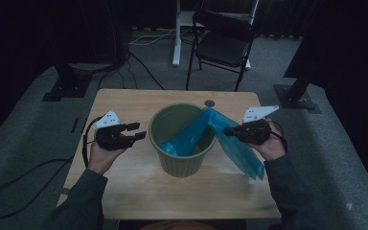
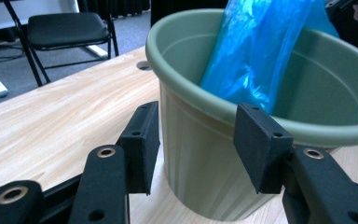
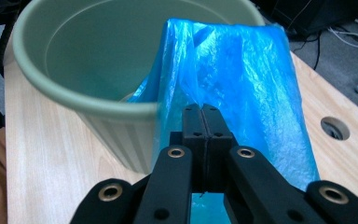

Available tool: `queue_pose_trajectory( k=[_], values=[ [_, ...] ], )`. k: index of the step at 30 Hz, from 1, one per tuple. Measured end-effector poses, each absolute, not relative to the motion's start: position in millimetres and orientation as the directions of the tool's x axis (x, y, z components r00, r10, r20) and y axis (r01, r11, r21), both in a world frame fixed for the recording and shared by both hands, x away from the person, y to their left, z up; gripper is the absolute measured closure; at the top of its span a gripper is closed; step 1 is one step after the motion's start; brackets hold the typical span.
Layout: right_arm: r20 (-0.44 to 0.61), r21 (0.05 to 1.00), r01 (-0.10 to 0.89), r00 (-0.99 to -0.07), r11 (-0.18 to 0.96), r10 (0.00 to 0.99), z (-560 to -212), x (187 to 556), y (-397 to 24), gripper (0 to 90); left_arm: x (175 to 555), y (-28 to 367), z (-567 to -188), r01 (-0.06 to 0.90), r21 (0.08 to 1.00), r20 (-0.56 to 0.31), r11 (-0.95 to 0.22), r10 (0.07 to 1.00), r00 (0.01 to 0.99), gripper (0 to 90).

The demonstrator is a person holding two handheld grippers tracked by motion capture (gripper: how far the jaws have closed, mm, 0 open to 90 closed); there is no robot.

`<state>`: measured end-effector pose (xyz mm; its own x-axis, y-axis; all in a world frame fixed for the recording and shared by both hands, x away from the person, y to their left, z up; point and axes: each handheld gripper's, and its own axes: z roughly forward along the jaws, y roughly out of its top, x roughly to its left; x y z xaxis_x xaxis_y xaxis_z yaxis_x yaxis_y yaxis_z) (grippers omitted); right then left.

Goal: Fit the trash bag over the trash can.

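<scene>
Blue plastic film, a bin liner [image 1: 230, 143], is seen half-fitted to a green ribbed wastebasket [image 1: 182, 163] that stands at the middle of a pale wooden surface [image 1: 124, 187]. One end of the liner is dropped inside the wastebasket, where it is bunched against the inner wall; the rest is draped over the rim on the person's right side and is left hanging down the outside toward the surface. The right claw [image 1: 228, 130] is pressed together on a fold of the film just outside the rim, and in the right gripper view its two pads are shown closed flat against each other with the thin plastic pinched between them. The left claw [image 1: 139, 132] is held spread, with nothing between its pads, beside the wastebasket's left wall and apart from it; in the left gripper view the basket's rim is framed between the open pads.

Judged from how things lie, the lining of the basket is only begun: the liner is inside in part, but its mouth is not opened and is not folded over the rim anywhere around the basket. Left to be done, it seems, are the spreading of the liner's mouth, a grasp by the free left claw on the opposite edge, and the stretching of the film around the whole rim.
</scene>
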<state>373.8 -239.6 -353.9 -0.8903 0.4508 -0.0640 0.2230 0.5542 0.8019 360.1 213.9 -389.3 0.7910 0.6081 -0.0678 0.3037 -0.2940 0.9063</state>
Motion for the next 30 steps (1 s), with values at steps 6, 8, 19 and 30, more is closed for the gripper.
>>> queue_pose_trajectory(
  k=[6, 8, 19, 30],
  values=[
    [-0.084, 0.807, 0.2, -0.893, 0.556, 0.443, -346, 378, -231, 90.0, 361, 212, -381, 0.289, 0.911, -0.057, -0.295, 0.604, 0.795, 50.7],
    [-0.085, 0.806, 0.198, -0.894, 0.558, 0.44, -346, 379, -229, 90.0, 361, 211, -380, 0.286, 0.912, -0.054, -0.295, 0.603, 0.796, 50.7],
    [-0.097, 0.798, 0.155, -0.92, 0.582, 0.379, -343, 386, -202, 90.0, 365, 200, -375, 0.276, 0.903, -0.047, -0.329, 0.562, 0.826, 52.6],
    [-0.098, 0.787, 0.124, -0.942, 0.604, 0.32, -342, 392, -183, 90.0, 369, 185, -365, 0.255, 0.894, -0.023, -0.368, 0.531, 0.847, 51.8]
  ],
)
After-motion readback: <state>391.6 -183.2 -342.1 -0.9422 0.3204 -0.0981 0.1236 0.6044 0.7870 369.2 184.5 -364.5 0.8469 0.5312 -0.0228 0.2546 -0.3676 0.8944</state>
